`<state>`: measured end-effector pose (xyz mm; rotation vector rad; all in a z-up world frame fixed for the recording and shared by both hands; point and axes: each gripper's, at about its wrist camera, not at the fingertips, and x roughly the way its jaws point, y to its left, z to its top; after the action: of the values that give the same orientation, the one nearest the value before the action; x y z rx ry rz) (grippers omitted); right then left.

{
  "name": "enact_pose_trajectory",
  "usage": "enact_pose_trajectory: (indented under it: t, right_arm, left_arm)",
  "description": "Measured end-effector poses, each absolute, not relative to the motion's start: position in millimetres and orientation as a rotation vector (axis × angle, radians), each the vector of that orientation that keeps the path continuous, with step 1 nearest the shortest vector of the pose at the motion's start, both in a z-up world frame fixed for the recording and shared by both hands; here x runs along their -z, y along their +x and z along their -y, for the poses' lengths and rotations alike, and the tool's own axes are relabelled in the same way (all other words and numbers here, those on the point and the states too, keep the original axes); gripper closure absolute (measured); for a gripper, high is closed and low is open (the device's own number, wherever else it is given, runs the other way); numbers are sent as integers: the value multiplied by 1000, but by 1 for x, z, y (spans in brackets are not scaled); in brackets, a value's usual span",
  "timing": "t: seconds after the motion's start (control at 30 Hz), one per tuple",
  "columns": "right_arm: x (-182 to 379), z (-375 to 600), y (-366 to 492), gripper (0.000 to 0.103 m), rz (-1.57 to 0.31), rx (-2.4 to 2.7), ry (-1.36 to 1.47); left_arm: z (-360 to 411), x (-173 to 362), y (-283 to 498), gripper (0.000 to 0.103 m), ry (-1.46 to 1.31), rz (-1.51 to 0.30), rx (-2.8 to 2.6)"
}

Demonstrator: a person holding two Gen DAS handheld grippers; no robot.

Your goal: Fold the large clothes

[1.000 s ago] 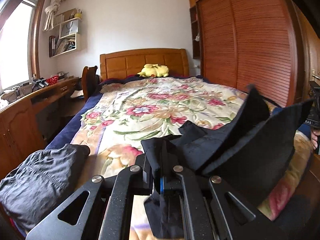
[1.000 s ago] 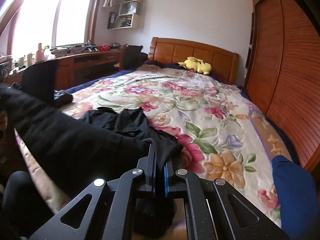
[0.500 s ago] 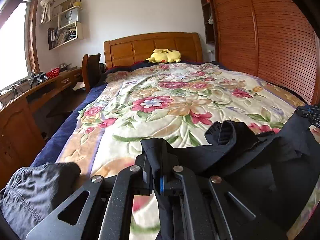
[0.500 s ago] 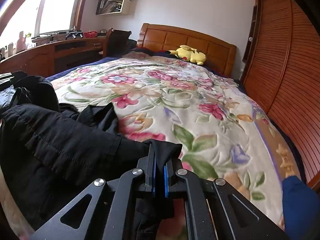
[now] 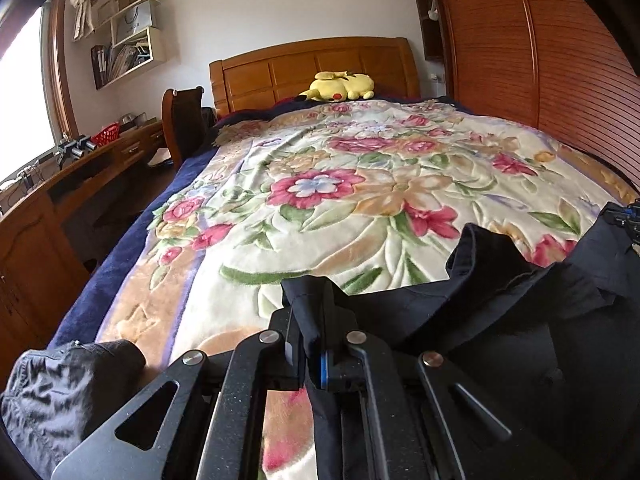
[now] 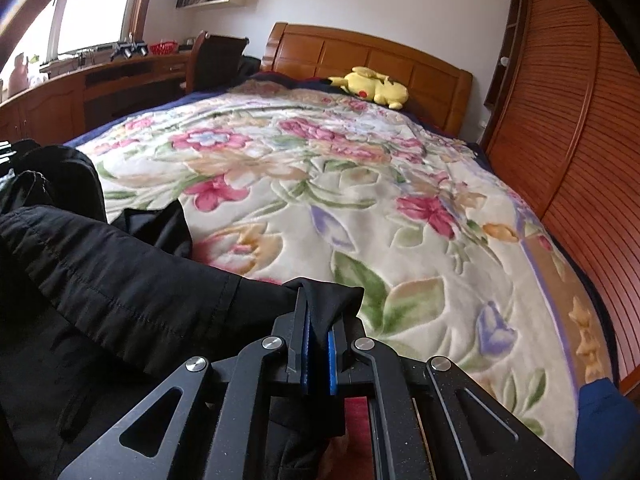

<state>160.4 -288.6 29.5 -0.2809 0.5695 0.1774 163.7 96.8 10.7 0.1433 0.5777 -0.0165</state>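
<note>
A large black garment (image 5: pixel 520 320) lies spread over the near end of a bed with a floral blanket (image 5: pixel 360 184). My left gripper (image 5: pixel 310 320) is shut on one edge of the garment, low over the blanket. In the right wrist view the same black garment (image 6: pixel 120 280) lies to the left, and my right gripper (image 6: pixel 318 320) is shut on another edge of it, with cloth pinched between the blue pads. The right gripper also shows at the right edge of the left wrist view (image 5: pixel 624 216).
A second dark grey garment (image 5: pixel 60 392) lies at the bed's near left corner. A yellow plush toy (image 5: pixel 340 86) sits by the wooden headboard (image 5: pixel 312 64). A desk (image 5: pixel 60 184) and chair (image 5: pixel 184 120) stand left; slatted wardrobe doors (image 5: pixel 540 60) right. A blue cloth (image 6: pixel 604 420) lies at the near right.
Both grippers have lowered and moved forward over the bed with the garment. The garment, held up in the air a second ago, now lies on the blanket.
</note>
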Motion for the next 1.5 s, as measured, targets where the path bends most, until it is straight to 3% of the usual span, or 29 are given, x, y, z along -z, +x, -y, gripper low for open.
enact_pose_trajectory:
  t: [0.1,0.17,0.2,0.23,0.27,0.3,0.43,0.47,0.93,1.4,1.5]
  right_arm:
    - [-33,289,161,96,-566,-178,-265]
    - [-40,293,157,88,-528,-179,-266]
    - [-43,293,153,75,-517,-173,-268]
    - [-47,293,149,51,-508,-166,-269]
    - [-51,293,144,36,-491,-149,-273]
    - [-56,294,138,23,-474,-133,-272]
    - [-69,296,114,22,-483,-154,-240]
    - [-70,295,105,22,-482,-152,-248]
    - [-34,293,-24,19,-544,-252,-264]
    - [-5,322,-10,12,-670,-206,-116]
    - [2,318,-2,12,-690,-218,-99]
  left_arm:
    - [-97,-6,163,97,132,-604,32]
    - [-98,-4,160,85,137,-618,49]
    - [-100,-4,155,80,140,-619,57]
    - [-100,-5,152,68,141,-615,59]
    - [-102,-7,146,60,140,-608,65]
    - [-104,-8,139,59,133,-608,80]
    - [-111,-8,113,25,112,-621,119]
    - [-112,-7,106,24,109,-622,128]
    - [-124,34,7,24,107,-695,183]
    - [-123,62,5,24,119,-740,200]
    - [-119,62,4,33,134,-743,215]
